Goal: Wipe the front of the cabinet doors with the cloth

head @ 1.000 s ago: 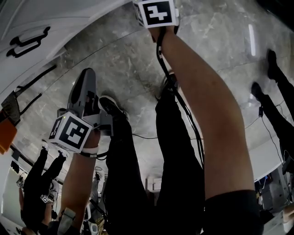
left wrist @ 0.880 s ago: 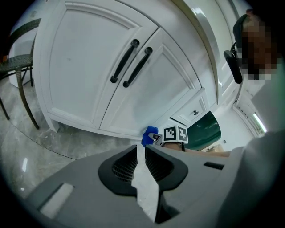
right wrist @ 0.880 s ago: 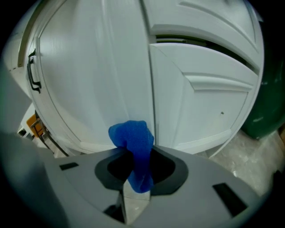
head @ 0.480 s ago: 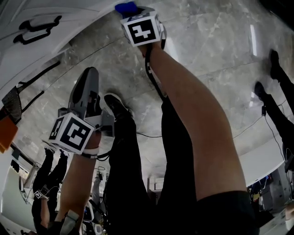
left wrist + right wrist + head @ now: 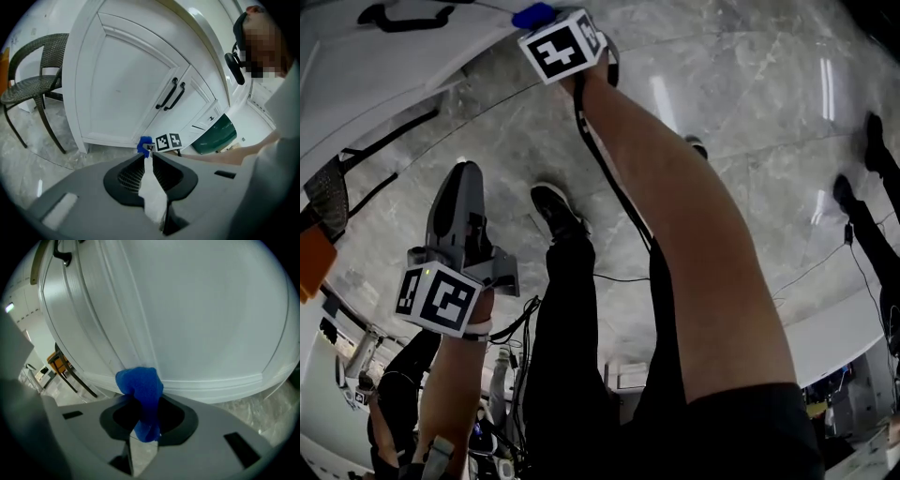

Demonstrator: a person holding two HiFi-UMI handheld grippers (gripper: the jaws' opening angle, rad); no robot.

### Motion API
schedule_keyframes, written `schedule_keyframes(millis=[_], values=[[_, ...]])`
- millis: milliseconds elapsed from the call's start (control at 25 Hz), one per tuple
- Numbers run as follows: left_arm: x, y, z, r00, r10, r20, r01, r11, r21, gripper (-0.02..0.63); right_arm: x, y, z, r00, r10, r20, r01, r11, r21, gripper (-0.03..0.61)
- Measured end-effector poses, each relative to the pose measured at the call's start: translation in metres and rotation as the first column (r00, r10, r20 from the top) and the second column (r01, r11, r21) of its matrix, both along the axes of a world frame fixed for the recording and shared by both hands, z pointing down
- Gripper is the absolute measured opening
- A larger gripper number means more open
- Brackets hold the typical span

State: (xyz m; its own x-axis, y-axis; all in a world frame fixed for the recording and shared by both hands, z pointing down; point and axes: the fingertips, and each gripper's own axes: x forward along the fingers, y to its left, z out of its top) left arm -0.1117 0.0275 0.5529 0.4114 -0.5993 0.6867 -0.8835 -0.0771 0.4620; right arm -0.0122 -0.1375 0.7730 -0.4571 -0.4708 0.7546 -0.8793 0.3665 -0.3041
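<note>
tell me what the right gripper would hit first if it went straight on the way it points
The white cabinet door, near its lower edge; the blue cloth in the right gripper likely touches first.

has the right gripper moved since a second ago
Yes. In the head view the right gripper has slid left along the cabinet, closing toward the black handle, with its cloth now showing.

glossy cabinet doors [image 5: 126,89], soft blue cloth [image 5: 143,390], matt white wipe [image 5: 152,197], polished floor [image 5: 750,84].
</note>
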Motion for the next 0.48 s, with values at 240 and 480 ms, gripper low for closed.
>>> schedule_keyframes(millis=[240, 480], values=[[0.023, -0.003, -0.001, 0.998, -0.044, -0.039, 0.045, 0.999, 0.008, 0.057, 0.076, -0.013, -0.003, 0.994, 0.004, -0.114, -0.002, 1.0, 0.016, 0.087], [0.08, -0.019, -0.002, 0.998, -0.01, -0.062, 0.012, 0.999, 0.031, 0.057, 0.149, -0.019, 0.006, 0.981, -0.008, -0.195, 0.012, 1.0, 0.014, 0.089]])
